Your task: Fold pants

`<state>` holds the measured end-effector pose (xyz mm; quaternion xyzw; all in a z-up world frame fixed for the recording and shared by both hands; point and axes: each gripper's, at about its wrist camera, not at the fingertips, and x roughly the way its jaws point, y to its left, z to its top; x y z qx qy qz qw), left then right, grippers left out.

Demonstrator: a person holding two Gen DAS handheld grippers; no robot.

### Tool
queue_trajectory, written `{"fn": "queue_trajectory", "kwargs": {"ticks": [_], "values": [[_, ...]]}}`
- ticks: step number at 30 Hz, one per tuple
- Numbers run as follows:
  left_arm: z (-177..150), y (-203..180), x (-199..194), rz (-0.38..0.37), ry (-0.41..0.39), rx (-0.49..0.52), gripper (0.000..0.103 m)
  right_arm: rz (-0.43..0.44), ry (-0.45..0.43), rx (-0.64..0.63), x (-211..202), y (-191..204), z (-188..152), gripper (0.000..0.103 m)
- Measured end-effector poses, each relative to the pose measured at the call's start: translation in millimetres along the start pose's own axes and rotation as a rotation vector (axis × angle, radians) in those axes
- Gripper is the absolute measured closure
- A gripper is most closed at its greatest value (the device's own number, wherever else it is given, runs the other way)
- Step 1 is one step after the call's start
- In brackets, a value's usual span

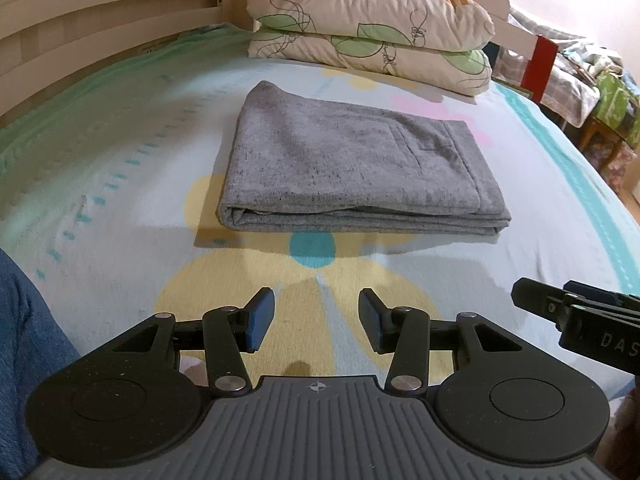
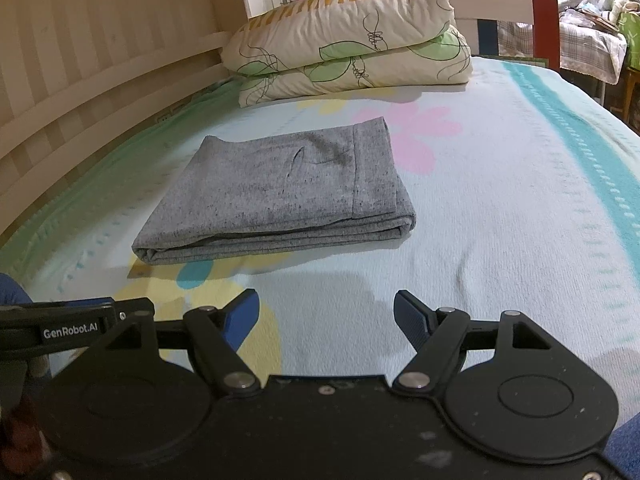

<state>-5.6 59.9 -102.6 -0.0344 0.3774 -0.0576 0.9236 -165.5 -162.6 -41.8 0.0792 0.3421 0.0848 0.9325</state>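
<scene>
1. The room is a bedroom. I work on a bed (image 1: 120,168) with a light sheet that has printed flowers, and a wooden slatted headboard (image 1: 80,20) stands along the side at 10 o'clock.
2. A folded quilt (image 1: 368,28) with green leaves lies at 12 o'clock, at the far end of the bed. Behind it I see a pile of clothes, but it is too small to say more.
3. The pants (image 1: 352,168) are grey and lie flat on the sheet, at 12 o'clock from my left claw and at about 11 o'clock from my right claw. They are well apart from the quilt and from both claws.
4. The pants are already a compact rectangle with several layers stacked, and the edges are quite even. The waistband side shows at 3 o'clock of the bundle.
5. My left claw (image 1: 316,324) has its fingers apart and holds nothing; only the sheet is between them.
6. My right claw (image 2: 326,316) is spread wider, also with nothing in it.
7. I judge that the folding is finished or almost finished. Perhaps only a small smoothing, or putting the bundle away, is left.
</scene>
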Motion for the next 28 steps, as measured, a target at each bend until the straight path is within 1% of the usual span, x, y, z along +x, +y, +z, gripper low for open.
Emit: {"fn": "queue_trajectory", "kwargs": {"ticks": [9,20,24,28], "values": [[-0.3,-0.4,-0.9,0.015,-0.002,-0.012,0.058,-0.001,0.002,-0.002,1.0,1.0,-0.7,0.025],[-1.1,-2.0,-4.7,0.022,-0.032,0.000,0.058,0.000,0.003,-0.003,0.8,0.7,-0.8,0.025],[-0.9,-3.3,-3.1,0.024,-0.022,0.005,0.058,0.000,0.003,-0.003,0.7,0.6,-0.7,0.025],[-1.7,-4.0,0.4,0.014,0.013,0.011,0.058,-0.002,0.006,-0.003,1.2,1.0,-0.9,0.024]]}}
